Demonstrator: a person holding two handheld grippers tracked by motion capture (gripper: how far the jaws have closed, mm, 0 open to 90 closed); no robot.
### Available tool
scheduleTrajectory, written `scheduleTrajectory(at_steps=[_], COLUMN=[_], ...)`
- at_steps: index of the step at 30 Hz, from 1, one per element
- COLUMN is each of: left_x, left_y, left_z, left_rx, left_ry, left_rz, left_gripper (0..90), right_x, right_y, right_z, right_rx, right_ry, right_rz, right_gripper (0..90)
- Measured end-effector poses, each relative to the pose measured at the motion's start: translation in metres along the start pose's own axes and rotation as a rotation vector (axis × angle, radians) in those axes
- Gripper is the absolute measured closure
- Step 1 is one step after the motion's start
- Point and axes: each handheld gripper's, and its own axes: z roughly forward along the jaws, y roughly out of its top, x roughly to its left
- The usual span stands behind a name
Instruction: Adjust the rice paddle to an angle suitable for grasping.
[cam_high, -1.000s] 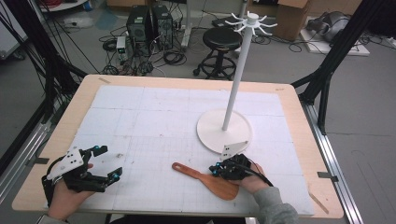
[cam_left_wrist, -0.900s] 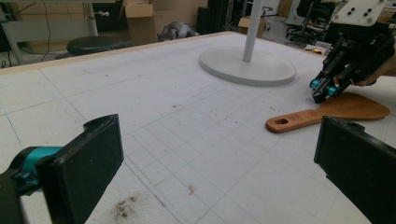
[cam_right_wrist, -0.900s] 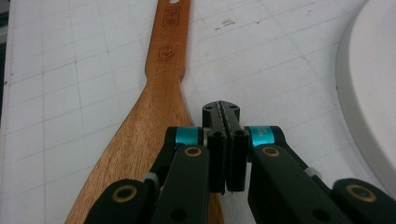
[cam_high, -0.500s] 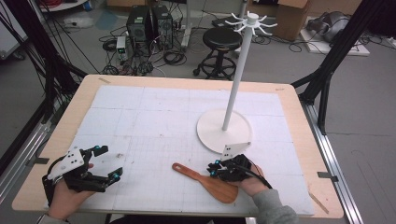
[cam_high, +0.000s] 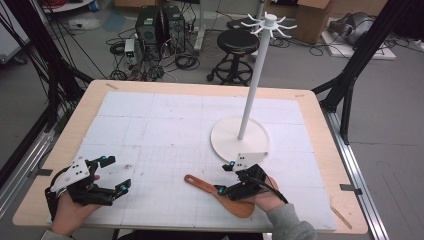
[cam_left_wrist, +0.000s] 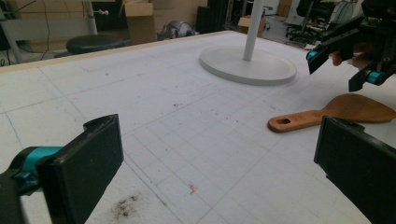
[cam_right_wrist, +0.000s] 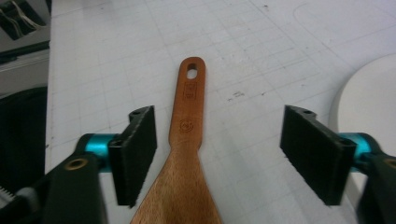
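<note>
Lab clutter, a stool and cables sit behind a wooden table (cam_high: 320, 130) topped with white gridded board. Wooden spatula (cam_high: 220, 194) lies flat on the board at the near edge, right of centre, just in front of the white hook stand (cam_high: 239, 139). Its long axis runs diagonally: handle with the hang hole points toward the left and slightly away from the person, blade toward the right hand. Right tongs (cam_high: 226, 177) hover directly above the blade-handle junction, jaws released and just been opening, straddling the spatula with clear gaps either side in the right gripper view; pads touch nothing, the spatula (cam_right_wrist: 184, 154) runs straight down the middle, aligned with the tongs' pointing direction. Left tongs (cam_high: 111, 174) rest near the left front corner, well apart from the spatula, jaws spread wide and empty. Right hand is far nearer; any regrasp would just need a drop and a squeeze across the narrow neck. Handle carries a small stamped rectangle mark and a round logo, too small to read. No other legible writing.
</note>
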Motion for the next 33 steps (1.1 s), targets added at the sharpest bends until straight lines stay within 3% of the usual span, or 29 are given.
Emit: scheduleTrajectory(at_steps=[4,10,20,26,33], left_x=[0.000,0.000,0.000,-0.001,-0.002], left_y=[0.000,-0.001,-0.004,-0.004,-0.007], left_z=[0.000,0.001,-0.002,-0.004,-0.012], left_rx=[0.004,0.006,0.013,0.013,0.015], left_ry=[0.001,0.000,0.011,0.014,0.033], left_rz=[0.004,-0.005,-0.010,-0.013,-0.018], left_gripper=[1.8,1.7,1.7,1.7,1.7], right_x=[0.003,0.008,0.006,0.009,0.015], right_y=[0.005,0.009,0.015,0.019,0.028], right_z=[0.003,0.015,0.036,0.044,0.059], right_rx=[0.010,0.057,0.150,0.179,0.276], right_ry=[-0.035,-0.052,-0.058,-0.056,-0.036], right_rz=[0.009,-0.018,-0.003,0.000,-0.015], right_gripper=[9.1,7.6,7.8,7.9,22.0])
